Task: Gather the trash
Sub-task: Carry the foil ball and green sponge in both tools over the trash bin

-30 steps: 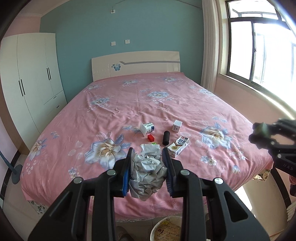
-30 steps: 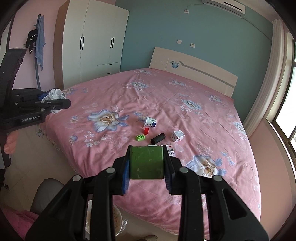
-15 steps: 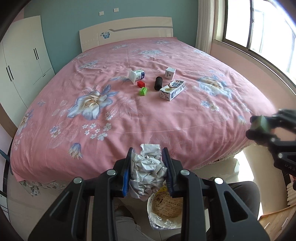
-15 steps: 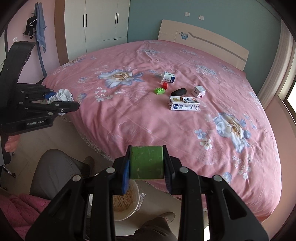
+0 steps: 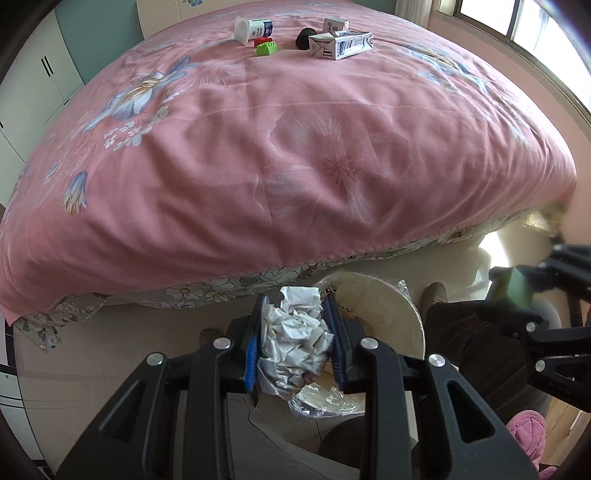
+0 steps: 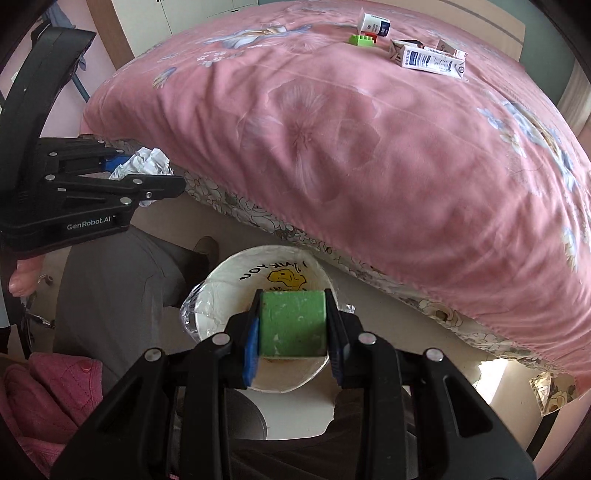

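**Both grippers loaded, poised over the bin**

Left gripper clamped on a crumpled paper wad, pointing steeply down beside the foot edge of the bed, with the lined white trash bin just behind and to the right of the wad. Right gripper closed firmly on a green block, hanging directly above the bin's open mouth. Neither piece released yet; nothing discernible inside the bin apart from its printed liner.

Judging by the layout, roughly the first round of collecting: two items lifted and brought to the bin, drops still pending. Still lying near the head end of the bed: a milk carton, a yogurt cup, a small white box, a black cylinder, plus a green brick and a red brick. Several more trips likely needed.
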`<move>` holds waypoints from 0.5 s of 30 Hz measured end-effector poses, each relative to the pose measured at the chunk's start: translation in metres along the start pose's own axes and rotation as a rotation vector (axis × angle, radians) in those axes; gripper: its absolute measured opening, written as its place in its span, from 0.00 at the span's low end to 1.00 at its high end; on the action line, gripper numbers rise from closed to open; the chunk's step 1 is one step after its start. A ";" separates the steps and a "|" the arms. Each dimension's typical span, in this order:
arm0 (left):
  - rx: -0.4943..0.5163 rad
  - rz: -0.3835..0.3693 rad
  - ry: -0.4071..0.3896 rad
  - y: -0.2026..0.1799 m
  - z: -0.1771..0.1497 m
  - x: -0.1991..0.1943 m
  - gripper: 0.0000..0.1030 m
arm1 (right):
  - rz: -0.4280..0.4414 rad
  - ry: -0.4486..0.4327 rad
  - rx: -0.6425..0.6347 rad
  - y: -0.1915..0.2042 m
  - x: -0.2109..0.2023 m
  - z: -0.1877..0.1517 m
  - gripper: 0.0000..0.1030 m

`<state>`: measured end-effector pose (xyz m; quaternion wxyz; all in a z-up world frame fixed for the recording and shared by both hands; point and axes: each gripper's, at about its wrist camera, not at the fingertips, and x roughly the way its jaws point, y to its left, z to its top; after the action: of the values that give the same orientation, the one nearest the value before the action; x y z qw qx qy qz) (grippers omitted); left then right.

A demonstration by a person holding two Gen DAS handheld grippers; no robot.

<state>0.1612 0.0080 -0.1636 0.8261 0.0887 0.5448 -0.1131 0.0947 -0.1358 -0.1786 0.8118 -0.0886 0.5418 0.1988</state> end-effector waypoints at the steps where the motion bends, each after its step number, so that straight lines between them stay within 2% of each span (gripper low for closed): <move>1: -0.003 -0.003 0.014 0.000 -0.003 0.007 0.32 | 0.011 0.015 0.010 0.000 0.009 -0.003 0.31; 15: -0.016 -0.052 0.203 -0.010 -0.028 0.099 0.32 | 0.115 0.198 0.152 -0.008 0.107 -0.038 0.31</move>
<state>0.1713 -0.0028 -0.2659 0.7642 0.0788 0.6287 -0.1208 0.1020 -0.1325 -0.2921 0.7461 -0.0149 0.6369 0.1935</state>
